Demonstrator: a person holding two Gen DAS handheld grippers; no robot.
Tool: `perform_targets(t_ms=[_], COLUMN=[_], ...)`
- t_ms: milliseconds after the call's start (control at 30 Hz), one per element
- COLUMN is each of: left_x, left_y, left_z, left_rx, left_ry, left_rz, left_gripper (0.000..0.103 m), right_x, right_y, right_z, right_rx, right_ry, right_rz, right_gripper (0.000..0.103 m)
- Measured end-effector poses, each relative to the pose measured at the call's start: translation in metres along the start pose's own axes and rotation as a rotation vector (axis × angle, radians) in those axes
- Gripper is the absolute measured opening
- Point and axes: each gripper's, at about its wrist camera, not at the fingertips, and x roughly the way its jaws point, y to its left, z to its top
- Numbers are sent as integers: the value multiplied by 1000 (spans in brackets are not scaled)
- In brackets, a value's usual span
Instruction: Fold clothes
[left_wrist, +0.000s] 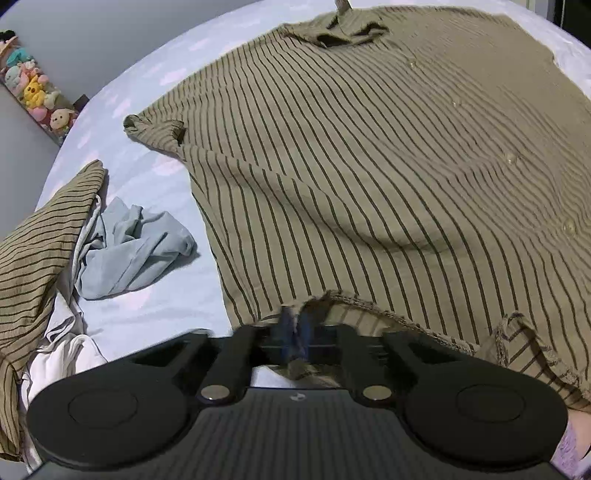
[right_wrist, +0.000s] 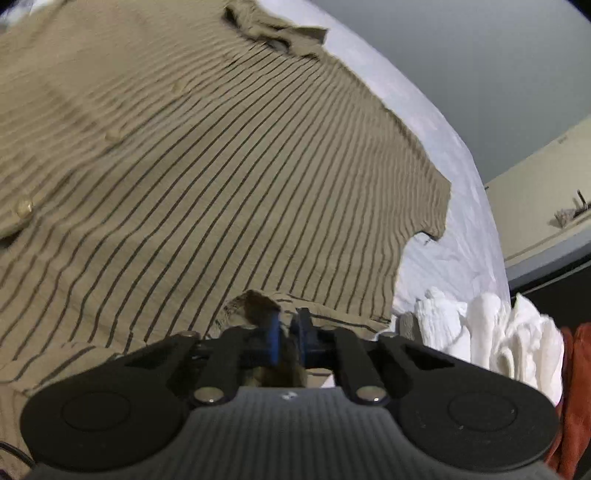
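Both grippers (left_wrist: 295, 325) (right_wrist: 290, 325) down-tilted — hem-clamped

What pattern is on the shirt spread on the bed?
The shirt is tan with thin dark stripes, clearest in the left wrist view.

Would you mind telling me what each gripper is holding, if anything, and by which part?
Both hold the striped shirt by its bottom hem: the left gripper and the right gripper are each shut on that near edge.
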Motion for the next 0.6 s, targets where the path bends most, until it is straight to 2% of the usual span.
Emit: perform_targets(t_ms=[33,133,333,467,600], left_x=[-5,-28,-79,-95,-96], left_y=[3,15,51,66,73], left_z=[-1,-6,-21,-30,-44], left_rx=[-19,-92,-250,-291,-308], left_ry=[-20,-85,-181,-192,-156], left_rz=[-2,-14,-21,-18,-6], left_gripper=[0,0,0,0,0], right_x=[-7,-28,-68,-87,-87], right_y=[-6,-31,-96,-125,-133], right_z=[-2,-11,-40,-61,-83], right_rx=[28,110,345,460,547], right_ry=[-15,-48,-84,-76,-25], right_rz=[-5,-21,0,34,85], right_gripper=[3,2,1,1,1])
